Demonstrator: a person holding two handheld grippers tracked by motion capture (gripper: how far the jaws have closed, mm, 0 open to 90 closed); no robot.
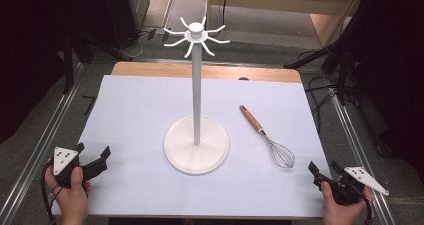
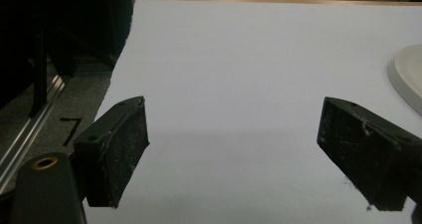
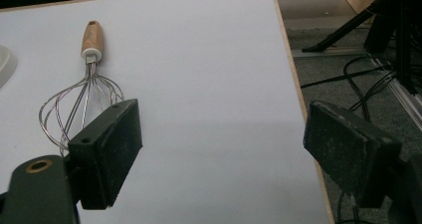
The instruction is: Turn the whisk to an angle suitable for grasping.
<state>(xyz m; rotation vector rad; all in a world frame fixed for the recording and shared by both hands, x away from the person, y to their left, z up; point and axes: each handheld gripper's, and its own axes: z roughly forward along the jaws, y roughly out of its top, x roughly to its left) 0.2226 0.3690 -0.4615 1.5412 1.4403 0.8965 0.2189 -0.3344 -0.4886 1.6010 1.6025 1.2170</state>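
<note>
A white stand point(image 1: 196, 85) with a round base point(image 1: 196, 145) and curved hooks at its top point(image 1: 196, 34) rises from the middle of the white table point(image 1: 140, 115). To its right lies a wire whisk point(image 1: 266, 137) with a wooden handle, wires toward me. My left gripper point(image 1: 95, 159) is held open over the table's front left corner, nothing between its fingers point(image 2: 117, 152). Over the front right corner my right gripper point(image 1: 325, 171) is open too, just right of the whisk point(image 3: 82, 94). The base's edge point(image 2: 405, 77) shows at the right of the left gripper view.
Black tripod legs and cables point(image 1: 340, 65) stand on the floor right of the table. Metal rails point(image 1: 45, 135) run along both sides. The table's right edge point(image 3: 293, 84) passes between the right gripper's jaws.
</note>
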